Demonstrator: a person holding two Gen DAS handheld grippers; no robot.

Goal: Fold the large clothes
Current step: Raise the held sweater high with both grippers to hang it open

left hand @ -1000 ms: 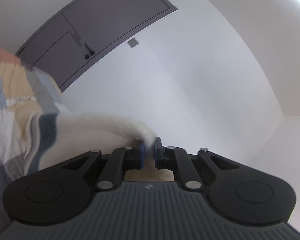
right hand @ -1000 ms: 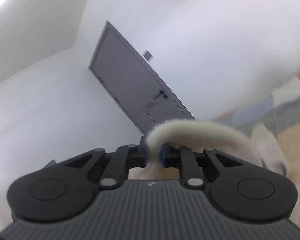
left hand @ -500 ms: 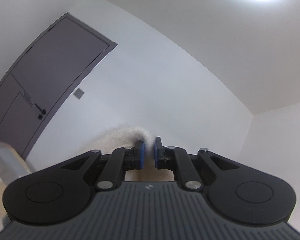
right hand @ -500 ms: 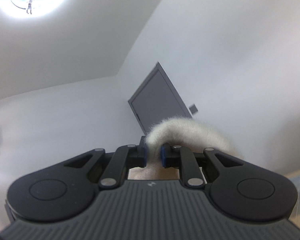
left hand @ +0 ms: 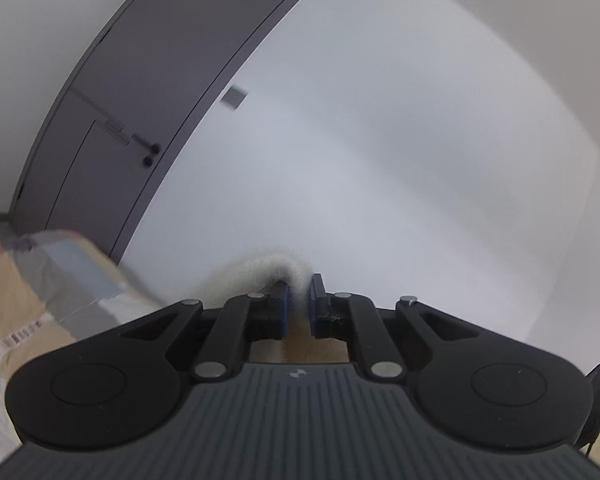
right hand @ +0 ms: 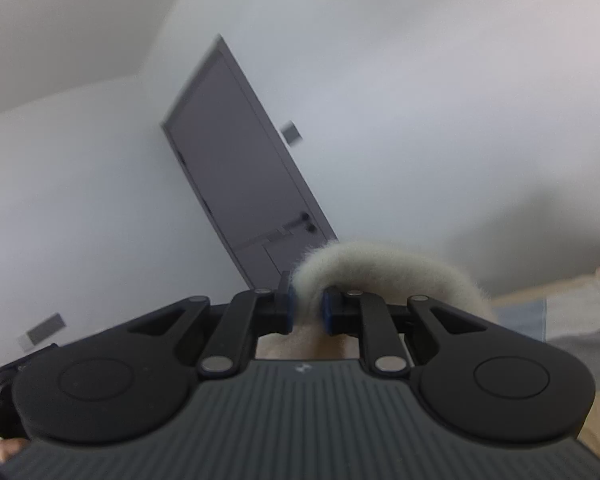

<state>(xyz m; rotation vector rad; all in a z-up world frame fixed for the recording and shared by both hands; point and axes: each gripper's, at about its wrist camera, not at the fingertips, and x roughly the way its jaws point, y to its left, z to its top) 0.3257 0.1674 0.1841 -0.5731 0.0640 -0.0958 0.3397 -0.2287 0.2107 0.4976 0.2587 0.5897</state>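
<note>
**Fleece garment held up by 2 grippers before a grey door**

Fleece garment (left hand: 268, 270), cream and fuzzy, hangs pinched at 2 points. Behind it are a white wall (left hand: 400, 140), a grey door (right hand: 244, 184) and a patchwork bedspread (left hand: 32, 300). Left gripper (left hand: 298, 300) and right gripper (right hand: 307, 306) each clamp a fold, jaws nearly closed.

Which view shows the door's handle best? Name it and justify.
The left wrist view: the door fills more of that picture, so its handle is larger, though blurred. The right wrist view shows the same handle smaller, just above the fluffy white garment.
</note>
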